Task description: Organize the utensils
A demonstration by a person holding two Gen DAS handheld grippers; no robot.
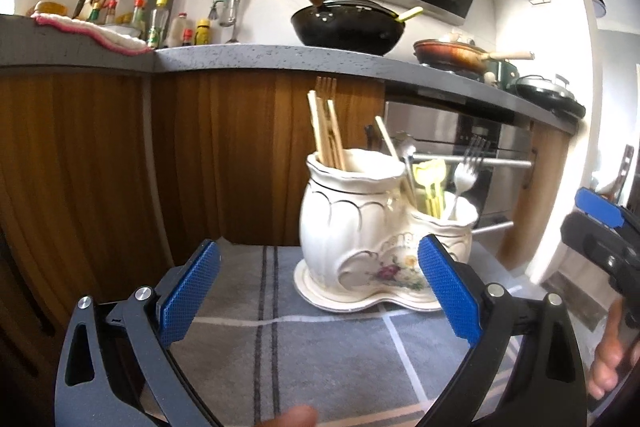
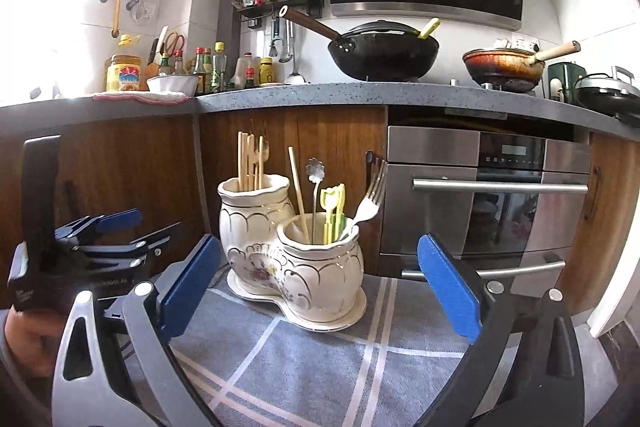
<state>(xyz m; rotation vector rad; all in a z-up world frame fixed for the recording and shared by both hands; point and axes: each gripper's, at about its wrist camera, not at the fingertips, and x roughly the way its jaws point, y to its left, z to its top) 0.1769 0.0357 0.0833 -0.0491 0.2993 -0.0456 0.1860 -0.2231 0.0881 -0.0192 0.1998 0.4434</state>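
A white ceramic double-pot utensil holder (image 1: 360,227) (image 2: 296,259) stands on a grey checked cloth. Its taller pot holds wooden chopsticks (image 1: 326,133) (image 2: 250,161). Its lower pot holds a metal fork (image 1: 466,175) (image 2: 370,199), a flower-headed spoon (image 2: 315,173), one chopstick (image 2: 298,189) and yellow-green plastic picks (image 1: 430,183) (image 2: 334,213). My left gripper (image 1: 318,267) is open and empty, a little in front of the holder. My right gripper (image 2: 320,263) is open and empty, facing the holder. Each gripper shows at the edge of the other's view.
The grey cloth (image 2: 320,367) covers the table in front. Behind are wooden cabinet doors (image 1: 100,167), a steel oven (image 2: 500,195), and a grey countertop (image 2: 320,95) with a black wok (image 2: 384,47), a frying pan (image 2: 504,63) and bottles (image 2: 208,67).
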